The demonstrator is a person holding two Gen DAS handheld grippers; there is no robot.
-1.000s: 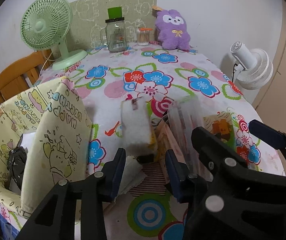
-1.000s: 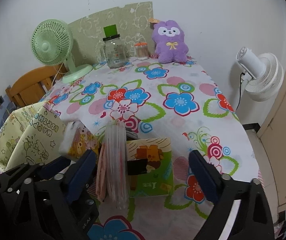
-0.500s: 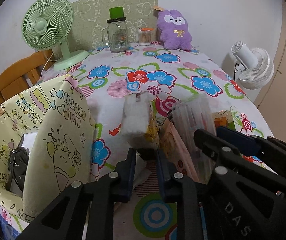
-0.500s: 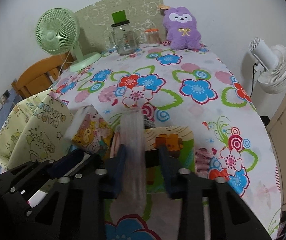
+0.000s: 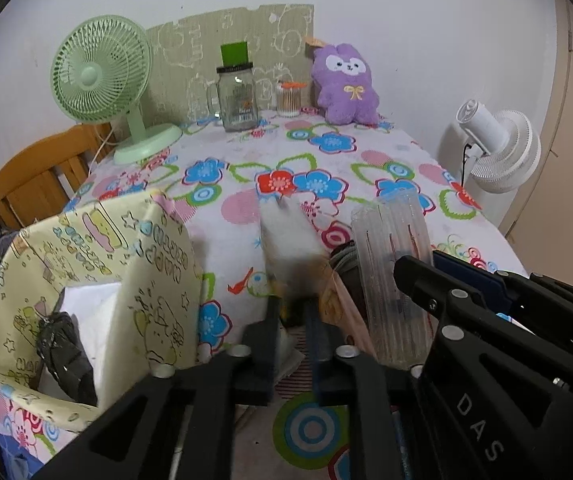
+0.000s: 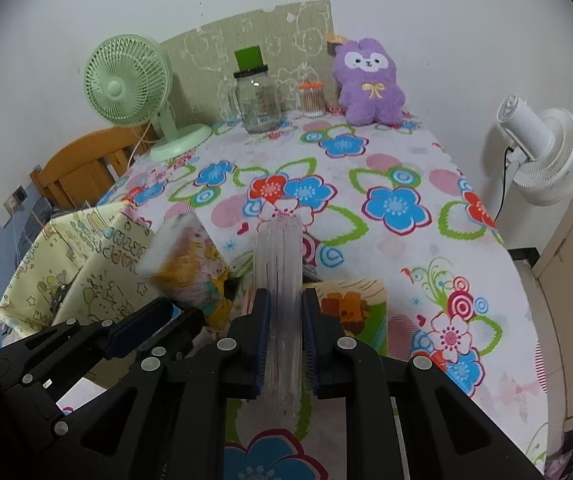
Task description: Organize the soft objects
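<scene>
Table (image 5: 402,148): your flowered cloth carries everything here.
Fabric bin (image 5: 158,280): stands open at your left, just beside the grippers.
Clear ribbed pouch (image 6: 280,280): your right gripper (image 6: 284,320) has its jaws clamped narrow on it, lifted above the table.
White-backed cartoon pack (image 5: 292,240): your left gripper (image 5: 292,320) pinches its near end, raised beside the bin.

We see both views evenly lit by soft, diffuse indoor light, with only faint shadows on the tablecloth (image 5: 246,216). Fisheye curvature bends the walls and leaves dark corners. The white plush (image 5: 290,236) looks smeared with blur.
</scene>
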